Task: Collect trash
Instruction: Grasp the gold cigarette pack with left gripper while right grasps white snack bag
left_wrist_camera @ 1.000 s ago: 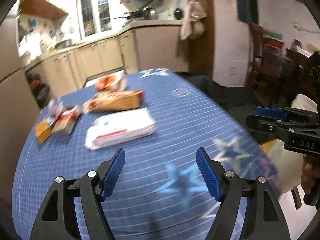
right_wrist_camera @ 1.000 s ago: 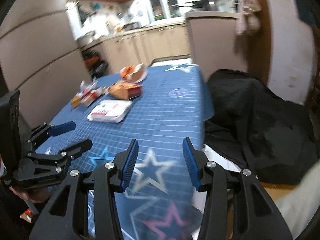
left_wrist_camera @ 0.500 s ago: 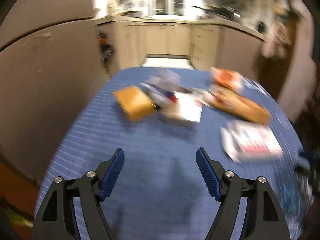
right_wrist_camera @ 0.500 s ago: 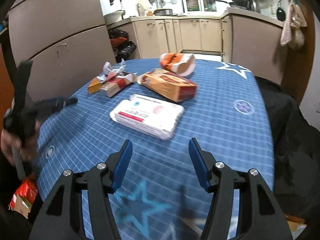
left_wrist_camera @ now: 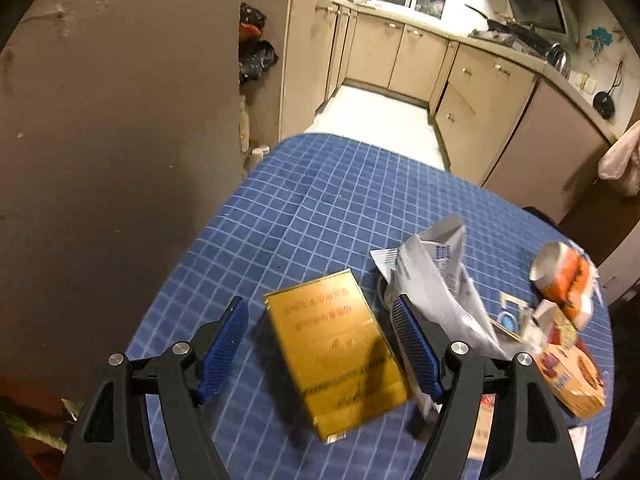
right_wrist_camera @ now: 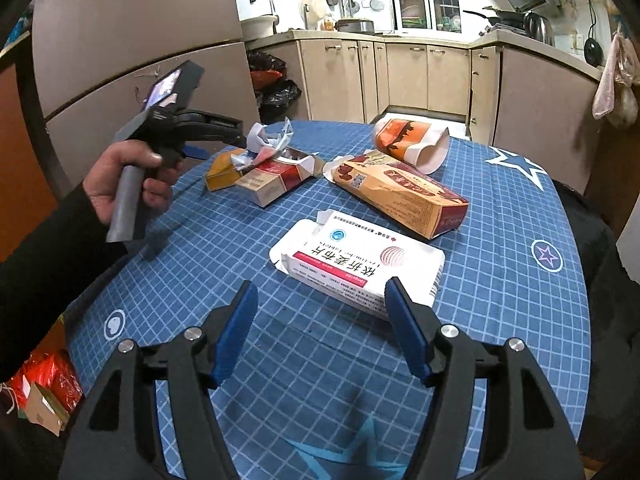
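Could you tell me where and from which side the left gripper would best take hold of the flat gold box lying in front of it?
Probably across its two long edges, coming down from above. The gold box lies flat on the tablecloth, lengthwise between the open left gripper, its short width fitting the gap. Crumpled paper crowds the right finger.

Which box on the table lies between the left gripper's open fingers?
The flat gold box, lying between the left gripper fingers, untouched. The white box, orange carton and red pack lie elsewhere.
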`<state>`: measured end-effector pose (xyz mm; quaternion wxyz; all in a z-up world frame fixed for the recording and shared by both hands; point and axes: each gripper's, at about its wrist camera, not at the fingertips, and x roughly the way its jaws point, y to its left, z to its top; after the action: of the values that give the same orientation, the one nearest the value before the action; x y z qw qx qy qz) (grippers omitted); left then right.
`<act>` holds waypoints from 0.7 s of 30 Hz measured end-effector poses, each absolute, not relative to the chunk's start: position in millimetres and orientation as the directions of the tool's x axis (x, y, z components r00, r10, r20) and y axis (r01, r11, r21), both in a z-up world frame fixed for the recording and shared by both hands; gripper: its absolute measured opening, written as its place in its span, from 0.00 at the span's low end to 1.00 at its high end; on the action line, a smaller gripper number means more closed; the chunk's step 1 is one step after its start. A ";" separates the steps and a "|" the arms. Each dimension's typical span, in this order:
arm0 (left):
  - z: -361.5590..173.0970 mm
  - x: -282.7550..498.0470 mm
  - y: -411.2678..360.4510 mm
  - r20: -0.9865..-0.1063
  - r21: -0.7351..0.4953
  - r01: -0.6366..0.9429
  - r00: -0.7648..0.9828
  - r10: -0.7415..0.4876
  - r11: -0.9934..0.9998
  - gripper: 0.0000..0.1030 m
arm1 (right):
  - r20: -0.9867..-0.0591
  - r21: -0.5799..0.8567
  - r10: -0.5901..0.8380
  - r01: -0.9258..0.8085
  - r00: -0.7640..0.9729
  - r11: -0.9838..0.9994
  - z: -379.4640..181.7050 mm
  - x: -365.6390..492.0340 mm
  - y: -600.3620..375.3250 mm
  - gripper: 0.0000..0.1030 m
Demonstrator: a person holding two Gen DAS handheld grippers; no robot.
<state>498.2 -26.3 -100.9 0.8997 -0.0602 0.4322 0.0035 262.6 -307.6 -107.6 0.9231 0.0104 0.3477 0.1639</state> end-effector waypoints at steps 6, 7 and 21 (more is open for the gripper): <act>-121.2 507.6 -26.1 -0.802 -0.072 -0.066 0.597 -0.018 0.995 0.68 | -0.634 0.147 0.319 -0.295 0.704 0.944 -106.0 273.0 -303.6 0.61; -121.8 505.9 -26.8 -0.800 -0.066 -0.064 0.600 -0.014 0.996 0.67 | -0.634 0.149 0.323 -0.298 0.703 0.943 -105.9 274.8 -301.6 0.61; -115.3 353.0 26.8 -0.761 -0.099 -0.061 0.648 -0.036 0.993 0.57 | -0.606 0.139 0.386 -0.385 0.695 0.912 -81.2 324.4 -252.1 0.61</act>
<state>353.0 26.8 -115.3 0.9060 -0.0579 0.4193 0.0069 324.4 -252.1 -81.2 0.9207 0.0007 0.3294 0.2093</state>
